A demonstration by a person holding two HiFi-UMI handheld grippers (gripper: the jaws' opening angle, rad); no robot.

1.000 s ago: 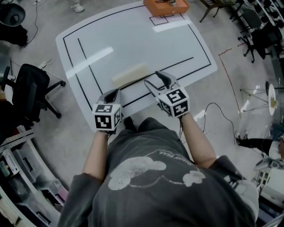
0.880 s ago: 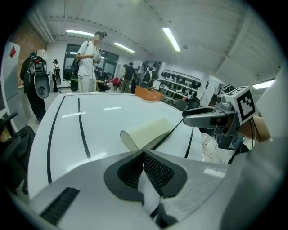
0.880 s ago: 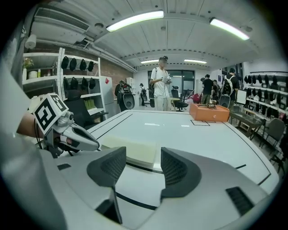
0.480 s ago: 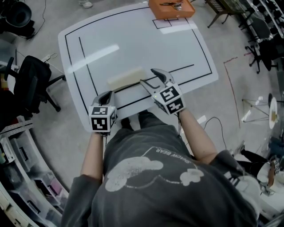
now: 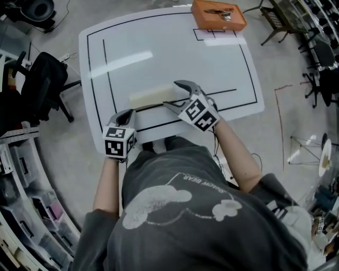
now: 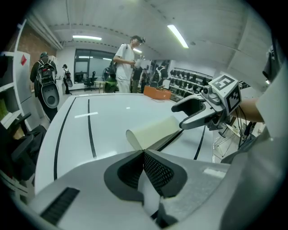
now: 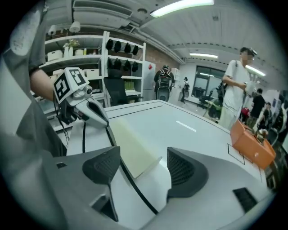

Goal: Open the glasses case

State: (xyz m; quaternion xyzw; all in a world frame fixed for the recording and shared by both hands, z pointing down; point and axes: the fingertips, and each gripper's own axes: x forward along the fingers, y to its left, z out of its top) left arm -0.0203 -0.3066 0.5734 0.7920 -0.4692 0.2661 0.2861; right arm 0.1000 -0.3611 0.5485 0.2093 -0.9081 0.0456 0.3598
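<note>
Beside the glasses case (image 5: 152, 96), your right gripper (image 5: 172, 93) jaws have just opened wide, gripping nothing; left gripper (image 5: 126, 114) jaws closed: unbraced, the case may skid.

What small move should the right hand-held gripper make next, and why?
Probably ease the right hand-held gripper forward around the end of the case. Its jaws have just been opening and stand apart, with that end between them but not yet gripped. The case lies closed.

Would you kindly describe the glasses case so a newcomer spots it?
Look at the white table with black lines, near the person's edge. The glasses case is the long, pale cream box lying flat; the orange box sits at the far edge.
</note>
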